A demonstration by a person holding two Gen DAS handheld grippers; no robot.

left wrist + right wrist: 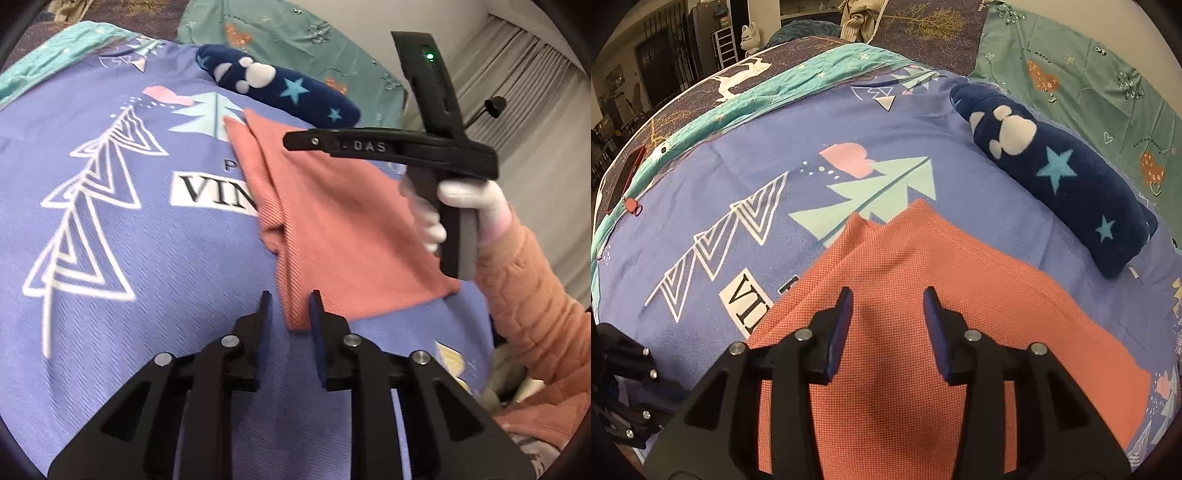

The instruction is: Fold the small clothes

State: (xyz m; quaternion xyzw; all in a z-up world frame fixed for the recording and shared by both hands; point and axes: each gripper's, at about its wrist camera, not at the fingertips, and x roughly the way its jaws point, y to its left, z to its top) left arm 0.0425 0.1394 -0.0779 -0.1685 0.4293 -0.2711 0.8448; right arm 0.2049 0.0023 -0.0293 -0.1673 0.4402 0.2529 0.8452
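We hold the left gripper (290, 301) low over the purple bedspread (129, 240) with its jaws slightly apart — the near corner of the pink garment (332, 229) lies just ahead of the gap, and nothing is pinched. The right gripper (888, 299) hangs above the middle of the same garment, jaws parted wider and empty; the cloth sits below them, not between the pads. The garment lies partly folded on the bedspread — beside it rests a rolled navy blanket (1060, 173).
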